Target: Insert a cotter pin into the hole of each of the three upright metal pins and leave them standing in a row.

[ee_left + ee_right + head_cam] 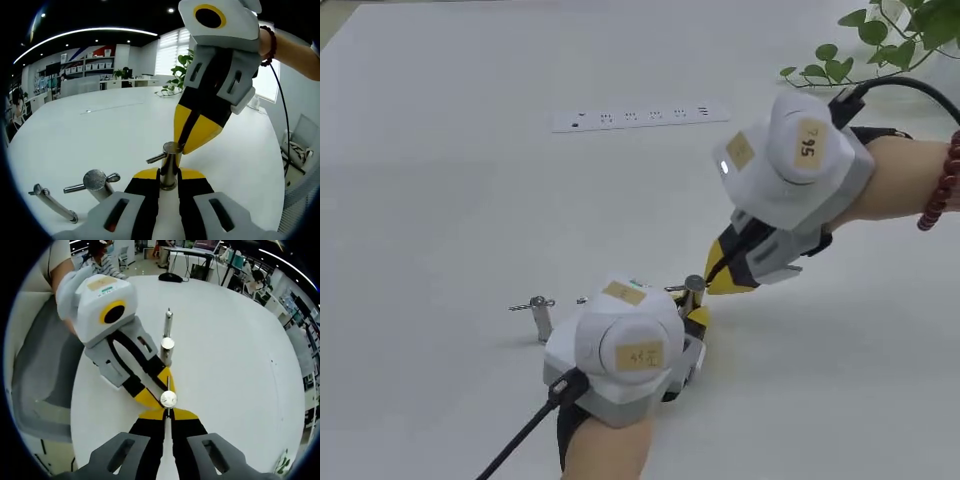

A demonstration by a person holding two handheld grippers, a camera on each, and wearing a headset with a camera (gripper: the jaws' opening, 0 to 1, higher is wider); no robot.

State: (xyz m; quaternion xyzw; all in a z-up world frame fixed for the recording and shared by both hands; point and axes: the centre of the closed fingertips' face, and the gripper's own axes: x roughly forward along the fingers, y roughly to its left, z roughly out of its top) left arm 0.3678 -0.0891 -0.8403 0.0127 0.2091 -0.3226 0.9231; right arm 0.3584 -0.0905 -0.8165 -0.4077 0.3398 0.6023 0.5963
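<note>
Both fingers of the left gripper (169, 175) clamp the upright grey steel pin (170, 156) low down, while the right gripper (168, 412) pinches a thin wire cotter pin (155, 159) crosswise at its head.

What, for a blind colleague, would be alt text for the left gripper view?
The left hand-held gripper clamps an upright metal pin while the right hand-held gripper, tips closed, reaches its head, where a cotter pin juts sideways. A second metal pin and a third metal pin sit left.
</note>
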